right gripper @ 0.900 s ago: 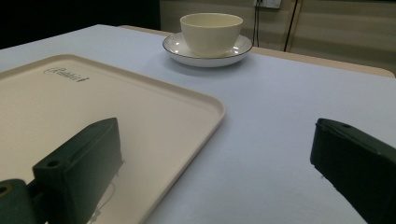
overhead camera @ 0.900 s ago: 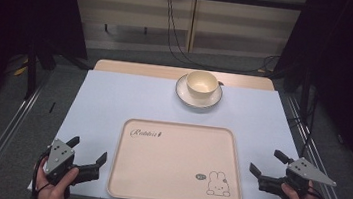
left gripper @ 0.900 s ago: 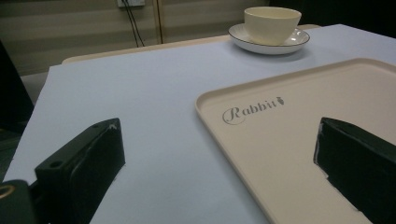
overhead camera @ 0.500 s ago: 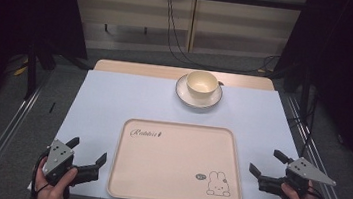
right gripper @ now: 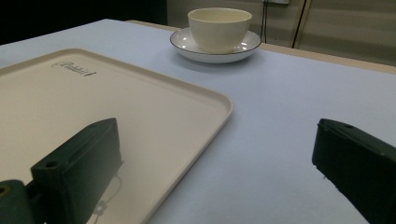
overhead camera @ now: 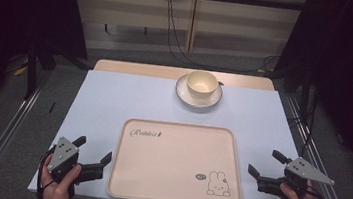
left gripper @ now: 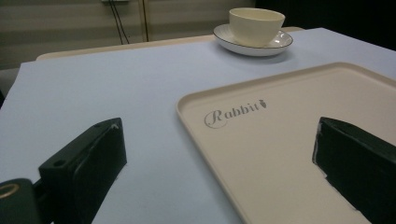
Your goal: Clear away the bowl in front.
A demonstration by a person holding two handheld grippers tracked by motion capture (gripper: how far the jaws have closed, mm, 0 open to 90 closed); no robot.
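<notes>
A cream tray [overhead camera: 177, 165] printed with "Rabbit" and a small bunny lies flat at the front middle of the table. At the far middle, a cream cup [overhead camera: 202, 83] stands on a white saucer [overhead camera: 185, 94]. My left gripper [overhead camera: 93, 149] is held low by the tray's left edge, open, with nothing between its jaws. My right gripper [overhead camera: 264, 162] hovers off the tray's right edge, also open with nothing in it. In the left gripper view the gripper [left gripper: 217, 135] straddles the tray's [left gripper: 289, 130] left rim, with the cup [left gripper: 256, 23] far ahead. The right gripper [right gripper: 217, 135] straddles the tray's [right gripper: 116, 98] right rim.
The table [overhead camera: 113, 102] is covered in pale blue, with a wooden strip [overhead camera: 137, 69] along its far edge. Metal rails [overhead camera: 4, 140] run along the floor on both sides. Cables [overhead camera: 172, 33] hang behind the table, and dark curtains stand at both back corners.
</notes>
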